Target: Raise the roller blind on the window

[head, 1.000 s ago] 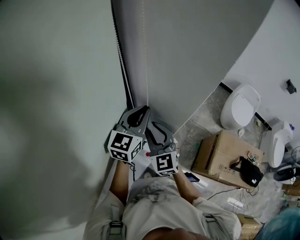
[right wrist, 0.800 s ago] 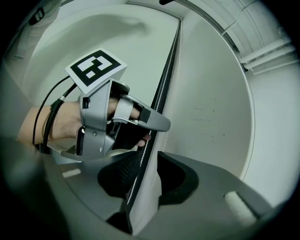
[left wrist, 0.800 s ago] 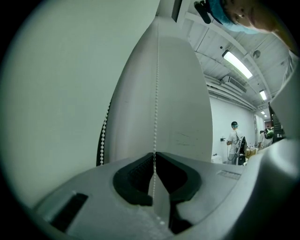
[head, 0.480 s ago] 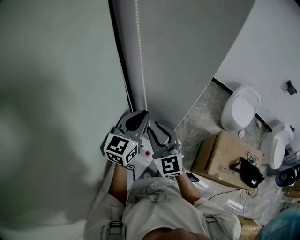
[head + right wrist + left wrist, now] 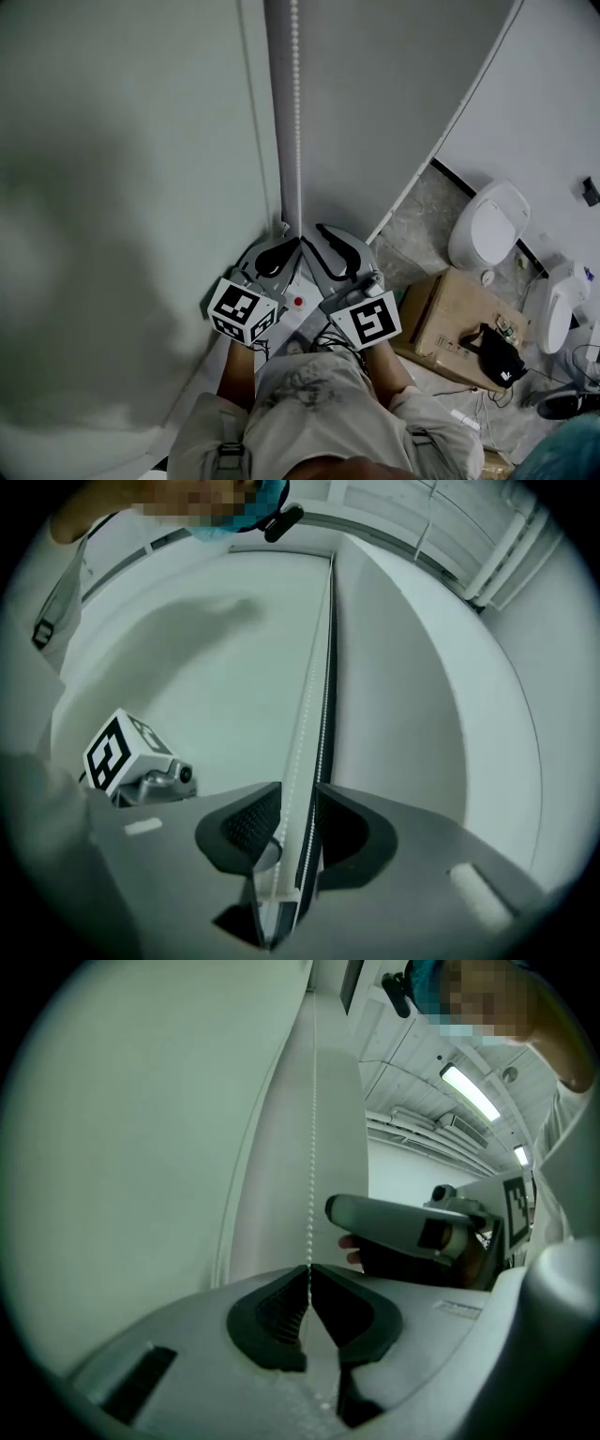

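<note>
Thin white beaded pull chain (image 5: pixel 295 94) is hung vertically above both tools: pinched by left tool (image 5: pixel 307 1274), straddled by parted right tool (image 5: pixel 298 808).

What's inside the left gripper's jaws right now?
The bead chain, pinched in the shut left gripper and running straight up from it. The stretch inside the grip is covered by the jaws.

light: dim, diffuse; ceiling strip lamps (image 5: pixel 469 1092) blown bright | shadow: broad, cast over wall (image 5: pixel 84 244) | edges: bent and vignetted in gripper views | focus: nearest foreground softened
</note>
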A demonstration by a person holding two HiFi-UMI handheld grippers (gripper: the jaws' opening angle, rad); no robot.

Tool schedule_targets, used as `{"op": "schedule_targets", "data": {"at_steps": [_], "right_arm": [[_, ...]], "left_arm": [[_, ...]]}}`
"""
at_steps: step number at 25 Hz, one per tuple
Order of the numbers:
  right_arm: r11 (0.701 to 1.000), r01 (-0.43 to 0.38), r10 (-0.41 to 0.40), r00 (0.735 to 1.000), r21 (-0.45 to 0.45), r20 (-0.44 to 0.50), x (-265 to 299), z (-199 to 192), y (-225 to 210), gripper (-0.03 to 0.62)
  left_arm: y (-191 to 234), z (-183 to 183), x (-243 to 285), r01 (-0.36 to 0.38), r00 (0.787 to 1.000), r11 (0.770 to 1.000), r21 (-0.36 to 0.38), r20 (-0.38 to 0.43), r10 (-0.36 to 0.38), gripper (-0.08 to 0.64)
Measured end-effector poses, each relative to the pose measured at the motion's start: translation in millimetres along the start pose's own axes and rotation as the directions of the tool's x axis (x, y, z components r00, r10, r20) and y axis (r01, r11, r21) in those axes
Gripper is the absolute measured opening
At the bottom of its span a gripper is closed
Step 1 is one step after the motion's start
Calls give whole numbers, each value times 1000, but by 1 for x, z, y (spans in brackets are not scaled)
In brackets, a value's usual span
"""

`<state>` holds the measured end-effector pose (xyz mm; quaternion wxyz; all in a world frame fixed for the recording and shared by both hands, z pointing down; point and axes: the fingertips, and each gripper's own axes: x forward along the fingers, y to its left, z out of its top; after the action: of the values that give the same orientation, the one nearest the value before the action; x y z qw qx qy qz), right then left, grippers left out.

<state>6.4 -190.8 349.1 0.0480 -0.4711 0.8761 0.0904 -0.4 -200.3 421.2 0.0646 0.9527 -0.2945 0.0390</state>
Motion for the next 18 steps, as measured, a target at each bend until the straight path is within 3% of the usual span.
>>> {"op": "schedule_targets", "data": {"at_steps": [7,10,12,18], "right_arm": [[995,-101,101,994,2,51,23,39,4,119],[992,-126,126,990,-8,67,16,44,15,78],[991,-135,136,988,-12,68,11,45,19,18],[986,-165,165,986,23,-3,6,35,20,11]], "left_arm": [[-8,5,-10,14,1000,1000,-5,-12,-14,20],[-21,-2,-17,14,1000,1000,-6,-8,-14,20],[-27,-5,-20,13,1000,1000,-7,-6,-13,20],[-34,5,-24,24,1000,999,23,-8,-24,25]]}}
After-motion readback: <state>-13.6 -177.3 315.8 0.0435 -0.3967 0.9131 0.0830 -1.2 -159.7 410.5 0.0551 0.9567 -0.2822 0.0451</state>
